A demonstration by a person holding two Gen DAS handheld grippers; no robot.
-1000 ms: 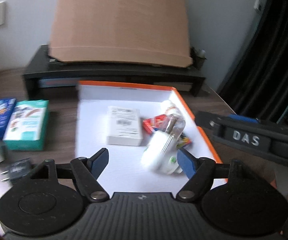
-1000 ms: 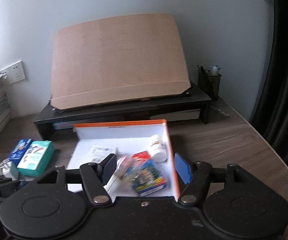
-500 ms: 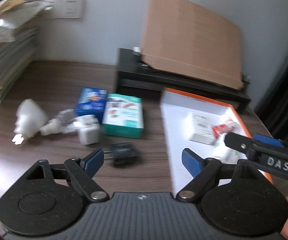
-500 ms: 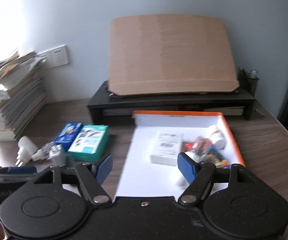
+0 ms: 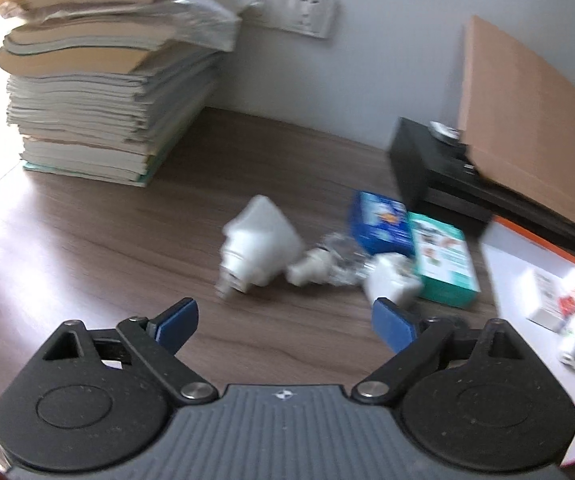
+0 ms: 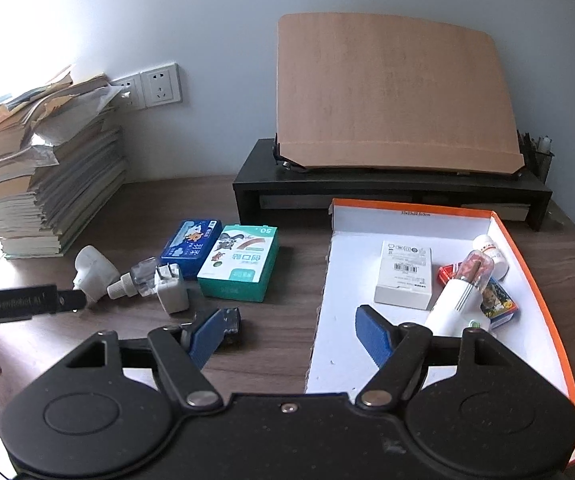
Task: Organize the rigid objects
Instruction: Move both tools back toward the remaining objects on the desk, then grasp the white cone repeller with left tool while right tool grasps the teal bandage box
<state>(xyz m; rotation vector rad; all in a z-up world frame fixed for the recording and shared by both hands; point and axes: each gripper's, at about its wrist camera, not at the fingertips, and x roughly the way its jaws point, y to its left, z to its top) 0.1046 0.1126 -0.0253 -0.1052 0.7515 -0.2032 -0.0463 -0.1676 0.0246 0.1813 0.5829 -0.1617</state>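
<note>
Your left gripper (image 5: 285, 320) is opening right now, blue pads spread wide over bare wooden desk (image 5: 87, 248) with nothing between them. Just ahead of it sits the loose clutter: the big white plug adapter (image 5: 261, 250) lying on its side, a small clear refill bottle with a white cap (image 5: 327, 266) touching it, and a white charger cube (image 5: 391, 284) right by your right-hand pad. That view is pretty smeared, so the fine detail is mush.

Your right gripper (image 6: 289, 330) is also spread wide and empty – its left pad sits over a small black adapter (image 6: 231, 322) on the desk, its right pad over the near edge of the orange-rimmed tray (image 6: 543, 304). The pads aren't pressing on anything.

Stuff in the tray: a white box with a barcode label (image 6: 405, 276) in the middle, a white plug-in device with a clear reddish top (image 6: 461, 296) lying diagonally beside it, a small white bottle (image 6: 491, 252) against the right wall, plus a red packet (image 6: 449, 272) and a colourful little box (image 6: 499, 304) partly under the plug-in thing.

Outside the tray, to its left: a blue box (image 6: 191, 246) and a teal box (image 6: 241, 266) side by side, touching. The book stack (image 6: 43, 184) is well off to the left by the wall – the black riser with cardboard (image 6: 391, 100) is behind the tray.
</note>
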